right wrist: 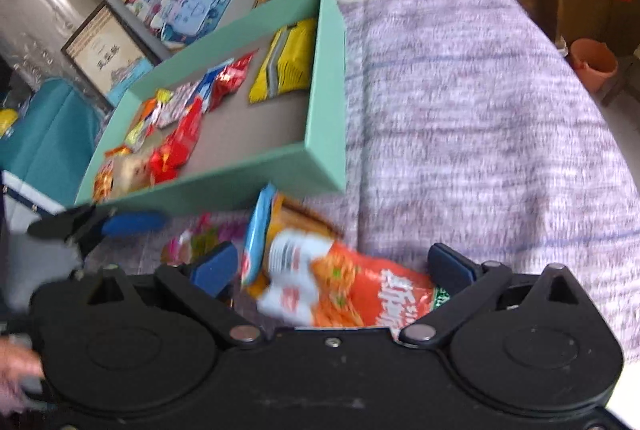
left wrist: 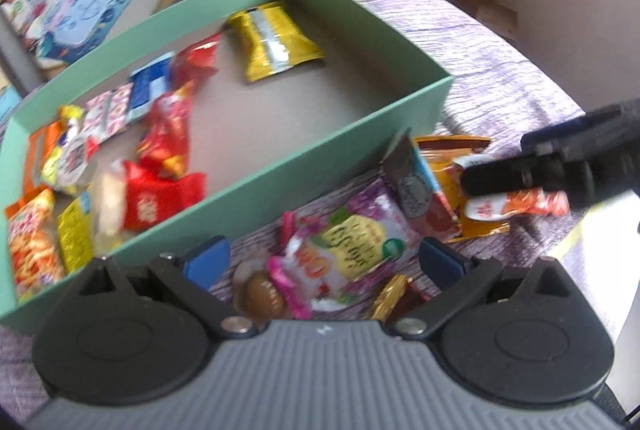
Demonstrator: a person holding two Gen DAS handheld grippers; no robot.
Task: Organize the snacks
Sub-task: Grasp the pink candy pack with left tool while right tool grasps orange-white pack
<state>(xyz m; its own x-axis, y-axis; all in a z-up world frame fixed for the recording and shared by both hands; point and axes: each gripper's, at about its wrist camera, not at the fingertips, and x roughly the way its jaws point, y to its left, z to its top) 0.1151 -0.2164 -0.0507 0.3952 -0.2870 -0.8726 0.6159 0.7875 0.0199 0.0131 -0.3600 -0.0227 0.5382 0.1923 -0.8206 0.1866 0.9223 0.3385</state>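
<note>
Orange noodle packet (right wrist: pixel 360 294) between spread right gripper (right wrist: pixel 336 270) jaws; left gripper (left wrist: pixel 324 262) jaws spread, empty.

A mint-green box (left wrist: pixel 248 190) with a grey-brown floor holds a yellow and silver striped packet (left wrist: pixel 276 38) at its 1 o'clock corner and red wrappers (left wrist: pixel 164 166) toward 8 o'clock. It rests on mottled lilac cloth (right wrist: pixel 480 118). An orange and white packet (right wrist: pixel 352 286) lies at 5 o'clock.

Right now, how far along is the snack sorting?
Partly done. The green box already holds a gold packet and a cluster of red and orange packs. In hand: nothing gripped; the open right gripper straddles the orange noodle packet. The open left gripper hovers over loose snacks on the purple cloth, all left to box.
</note>
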